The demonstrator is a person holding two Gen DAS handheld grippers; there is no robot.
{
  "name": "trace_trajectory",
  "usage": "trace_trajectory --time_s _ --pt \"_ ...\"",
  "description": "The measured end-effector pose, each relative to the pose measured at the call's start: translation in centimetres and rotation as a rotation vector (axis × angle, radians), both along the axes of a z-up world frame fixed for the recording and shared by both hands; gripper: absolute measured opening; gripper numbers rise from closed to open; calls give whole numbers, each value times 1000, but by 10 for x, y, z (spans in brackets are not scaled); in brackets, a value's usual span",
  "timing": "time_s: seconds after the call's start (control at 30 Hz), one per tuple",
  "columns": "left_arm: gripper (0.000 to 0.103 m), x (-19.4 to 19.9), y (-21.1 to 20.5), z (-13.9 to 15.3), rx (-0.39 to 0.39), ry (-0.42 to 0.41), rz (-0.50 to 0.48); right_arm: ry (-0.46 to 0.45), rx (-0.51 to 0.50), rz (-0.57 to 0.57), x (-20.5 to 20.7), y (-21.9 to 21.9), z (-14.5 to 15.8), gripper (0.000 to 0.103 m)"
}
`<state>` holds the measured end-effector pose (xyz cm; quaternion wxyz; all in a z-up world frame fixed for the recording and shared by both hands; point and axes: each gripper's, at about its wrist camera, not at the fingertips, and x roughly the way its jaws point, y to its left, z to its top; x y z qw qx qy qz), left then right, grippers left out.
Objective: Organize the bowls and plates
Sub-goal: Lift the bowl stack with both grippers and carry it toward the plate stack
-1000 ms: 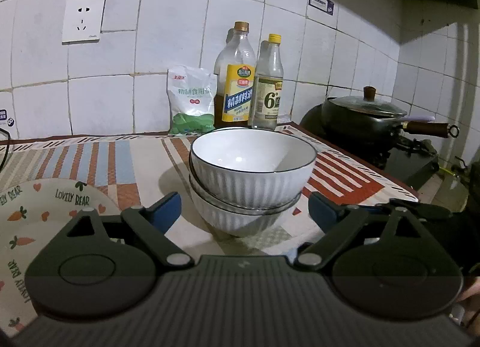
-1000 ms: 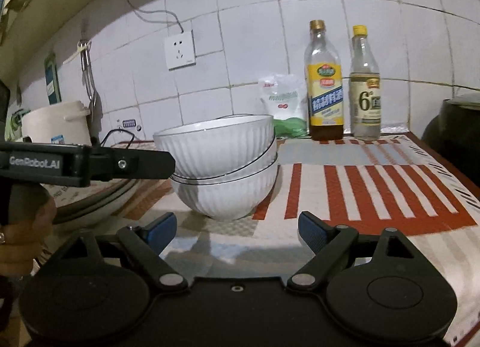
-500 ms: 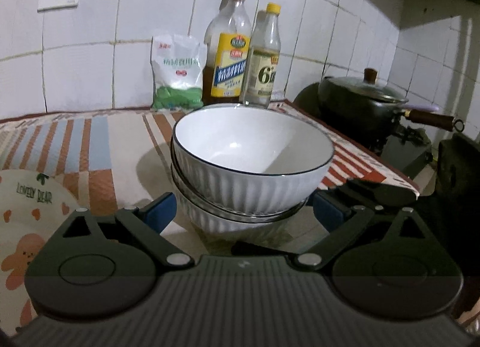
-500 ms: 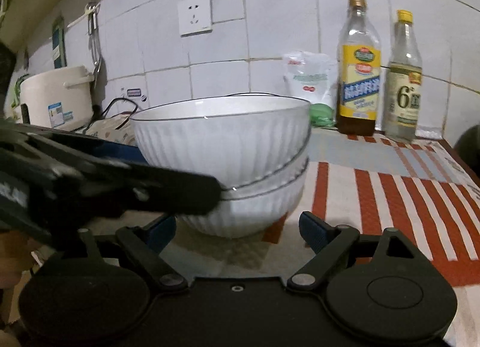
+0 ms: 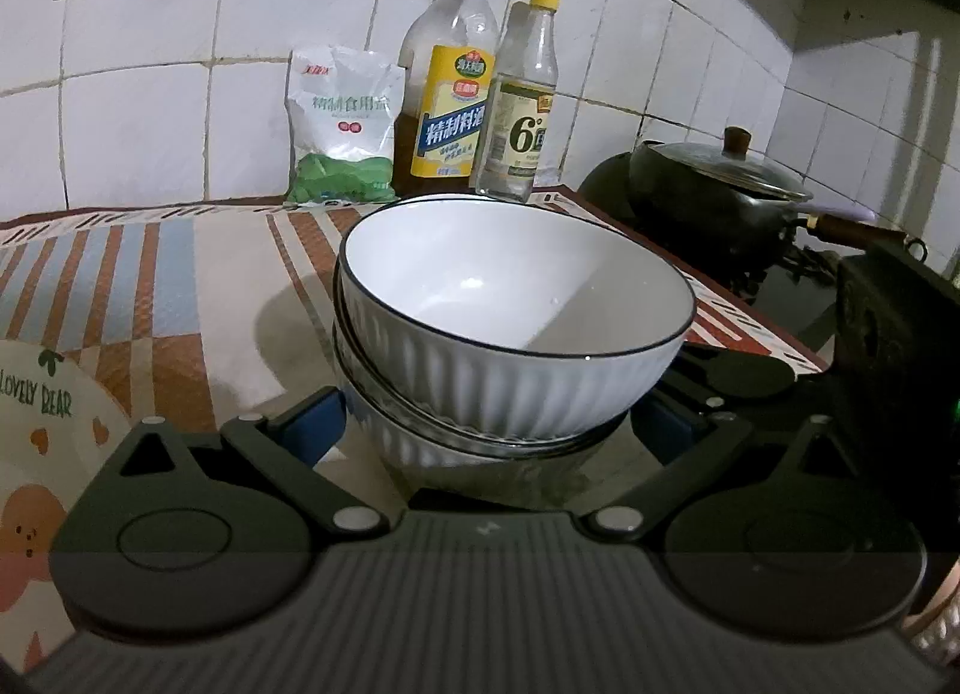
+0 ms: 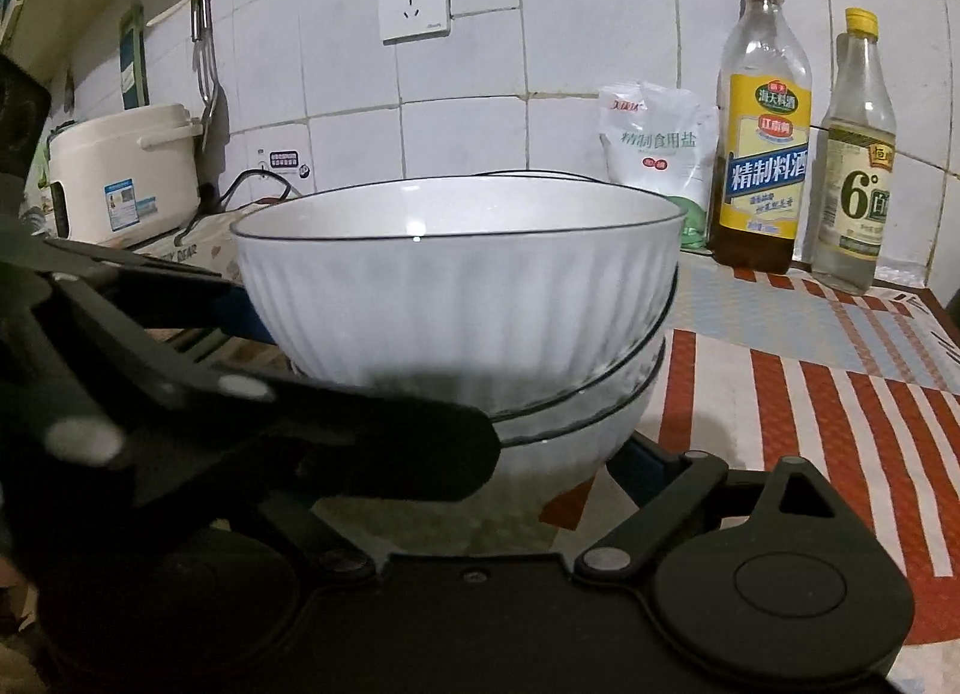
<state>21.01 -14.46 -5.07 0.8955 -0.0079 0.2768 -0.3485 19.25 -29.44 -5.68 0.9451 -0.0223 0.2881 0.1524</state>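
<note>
Both grippers, left gripper [image 5: 486, 424] and right gripper [image 6: 456, 454], stand wide open around the stacked ribbed ceramic bowls [image 5: 510, 328], holding nothing; the bowls look heavy, slippery and fragile, so grip low on the sides.

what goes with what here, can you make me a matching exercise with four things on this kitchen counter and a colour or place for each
Things:
1. top bowl
2. salt bag
3. cooking wine bottle
4. wok

Descriptions:
a. dark, lidded, on the stove at the right
b. white with a green bottom, against the tiled wall
c. white, ribbed, dark rim, stacked on other bowls
d. clear glass, yellow label, gold cap

Pairs: 1-c, 2-b, 3-d, 4-a
</note>
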Motion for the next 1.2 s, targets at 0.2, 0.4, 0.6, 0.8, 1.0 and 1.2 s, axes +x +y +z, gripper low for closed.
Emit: trace_trajectory --time_s 0.2,0.4,0.6,0.8,1.0,1.2 --pt "103 0 2 0 -16 -10 4 -9 16 -18 -2 -1 0 95" --pt "102 -1 0 0 -16 -13 14 -11 27 -31 -3 -1 0 93" --pt "102 -2 1 -1 -16 -19 4 -23 -1 -34 -6 2 0 93" --pt "102 -5 2 -1 -15 -21 -3 -37 9 -45 -13 3 -2 93" --pt "102 -9 3 0 -7 -30 -5 -52 25 -47 -19 3 -3 93" --pt "102 -18 6 4 -6 -58 -6 -86 25 -47 -28 6 1 93"
